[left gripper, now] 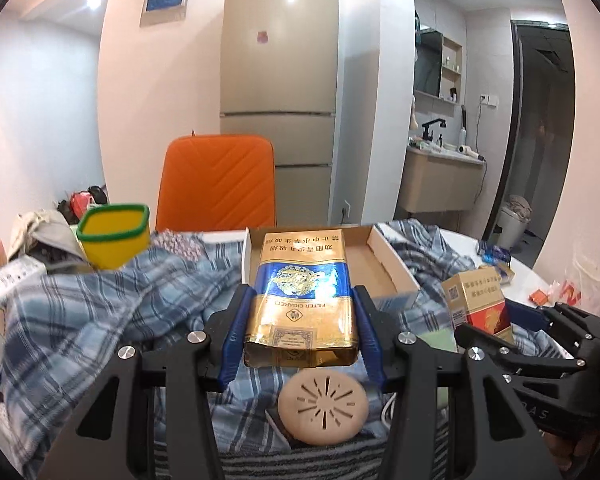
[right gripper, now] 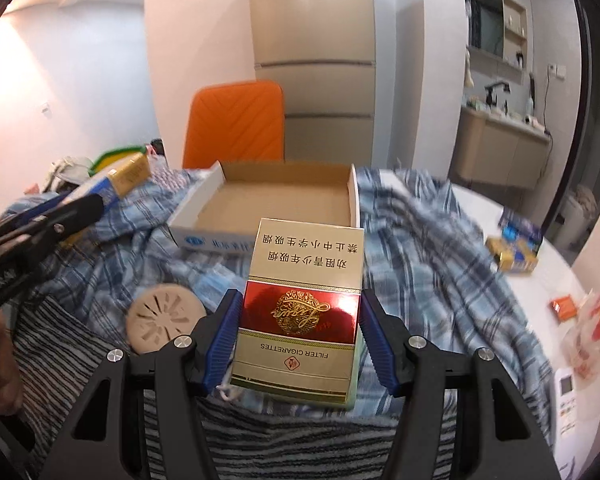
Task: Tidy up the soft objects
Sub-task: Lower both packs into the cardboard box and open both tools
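Behind everything, a tall champagne-coloured fridge (left gripper: 278,72) is standing against a pale wall, with a quilted orange chair back (left gripper: 216,184) just in front of it at centre frame. Rumpled blue plaid cloth (left gripper: 112,304) is covering most of the white round table (right gripper: 540,300), and a grey striped knit fabric (right gripper: 72,344) is lying along the bottom edge.

At lower centre of the left wrist view, the left gripper (left gripper: 302,332) is pinching a crumpled, glossy blue-and-gold soft pack (left gripper: 302,300) between its ribbed blue pads. Below it a round beige disc (left gripper: 323,404) with radiating slots is resting on the cloth.

At lower centre of the right wrist view, the right gripper (right gripper: 300,336) is clamping a stiff red-and-gold cigarette box (right gripper: 300,312) by its sides. Beyond both packs, an open shallow cardboard box (right gripper: 276,200), brown inside and white outside, is sitting on the plaid. A yellow container with a green rim (left gripper: 114,240) is standing at middle left.
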Demonstrator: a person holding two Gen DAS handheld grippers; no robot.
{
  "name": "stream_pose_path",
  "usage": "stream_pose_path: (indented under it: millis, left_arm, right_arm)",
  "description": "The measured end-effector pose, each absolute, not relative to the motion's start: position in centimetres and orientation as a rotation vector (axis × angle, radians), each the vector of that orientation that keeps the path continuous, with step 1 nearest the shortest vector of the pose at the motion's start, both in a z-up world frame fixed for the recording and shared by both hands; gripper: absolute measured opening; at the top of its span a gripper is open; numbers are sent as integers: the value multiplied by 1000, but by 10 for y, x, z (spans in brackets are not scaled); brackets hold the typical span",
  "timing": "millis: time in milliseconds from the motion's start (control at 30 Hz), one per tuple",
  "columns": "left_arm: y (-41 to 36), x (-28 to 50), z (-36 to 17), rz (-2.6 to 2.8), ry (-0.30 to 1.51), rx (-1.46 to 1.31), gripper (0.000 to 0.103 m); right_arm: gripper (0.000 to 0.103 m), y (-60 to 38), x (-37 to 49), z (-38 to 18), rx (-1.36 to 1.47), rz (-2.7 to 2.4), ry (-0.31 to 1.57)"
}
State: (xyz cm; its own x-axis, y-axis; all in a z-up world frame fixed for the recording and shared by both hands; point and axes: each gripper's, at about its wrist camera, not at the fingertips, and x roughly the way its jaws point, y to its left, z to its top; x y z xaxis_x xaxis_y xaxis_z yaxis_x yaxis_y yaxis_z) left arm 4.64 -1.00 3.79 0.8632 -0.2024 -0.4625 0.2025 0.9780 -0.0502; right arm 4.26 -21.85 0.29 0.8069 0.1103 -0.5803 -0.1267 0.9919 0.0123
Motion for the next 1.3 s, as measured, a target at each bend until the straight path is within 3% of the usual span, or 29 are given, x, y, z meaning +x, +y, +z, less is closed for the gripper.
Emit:
stream_pose_path:
  millis: [333, 767, 1067, 1300]
  left_arm:
    - [-33, 66, 87, -167, 405, 35, 49]
    - [-47, 113, 122, -83, 349, 57, 49]
    - [-40, 142, 124, -60, 356, 37, 49]
    - [-31, 171, 95, -56, 455, 4, 49]
  right_arm:
    - [61, -214, 63, 77, -64, 133, 468]
    - [61, -220, 126, 142, -21, 121, 444]
    - [61, -216, 168, 156, 3, 106, 452]
    - [61, -216, 200, 129, 23, 119, 502]
